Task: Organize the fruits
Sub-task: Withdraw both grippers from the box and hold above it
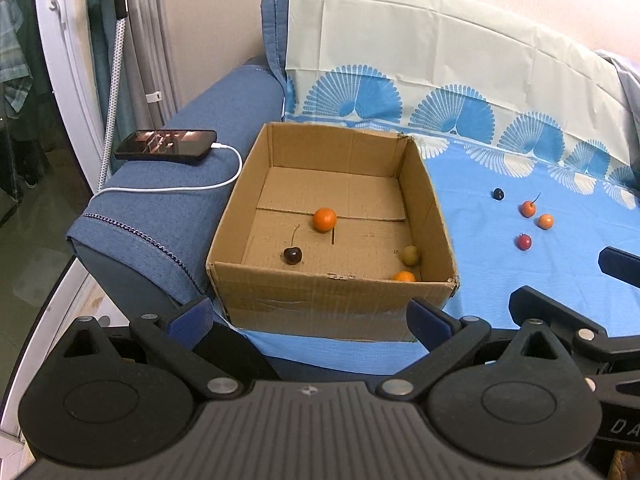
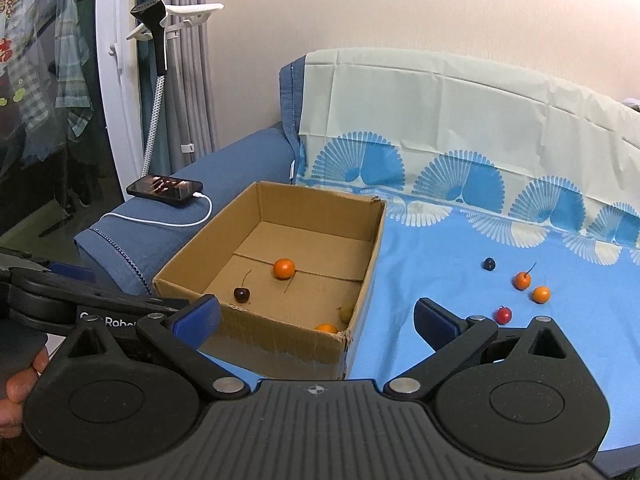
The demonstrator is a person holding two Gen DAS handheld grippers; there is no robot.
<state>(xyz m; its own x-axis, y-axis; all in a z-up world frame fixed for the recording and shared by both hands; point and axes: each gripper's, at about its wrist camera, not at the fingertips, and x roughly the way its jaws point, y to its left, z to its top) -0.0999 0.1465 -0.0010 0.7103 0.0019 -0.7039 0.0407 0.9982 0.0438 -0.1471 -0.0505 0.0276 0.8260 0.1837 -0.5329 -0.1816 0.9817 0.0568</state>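
We hold 2 grippers low at the near edge of a sofa draped in a blue patterned cloth [image 1: 500, 280]. Our left gripper [image 1: 310, 316] has its blue-padded fingers spread wide with nothing between them, and it sits just in front of the near wall of an open cardboard box [image 1: 332, 300]. Our right gripper [image 2: 316, 316] is spread wide too and holds nothing; it hovers near the box's near right corner.

The box stands on the cloth at the left, close beside the sofa's blue armrest [image 1: 188, 216]. Inside it we see 4 fruits: an orange [image 1: 324, 219] near the middle of the floor, a dark cherry [image 1: 292, 255] with a long stem to its near left, a green fruit [image 1: 411, 255] by the right wall, and a second orange fruit [image 1: 404, 277] tucked into the near right corner.

4 more fruits lie loose on the cloth, well to the right of the box: a small dark berry [image 1: 498, 194] farthest back, an orange-red fruit with a stem [image 1: 527, 209], a small orange one [image 1: 545, 221] just right of it, and a red one [image 1: 524, 242] nearest us.

A phone [image 1: 166, 144] rests on the armrest with a white cable [image 1: 192, 188] plugged into it.
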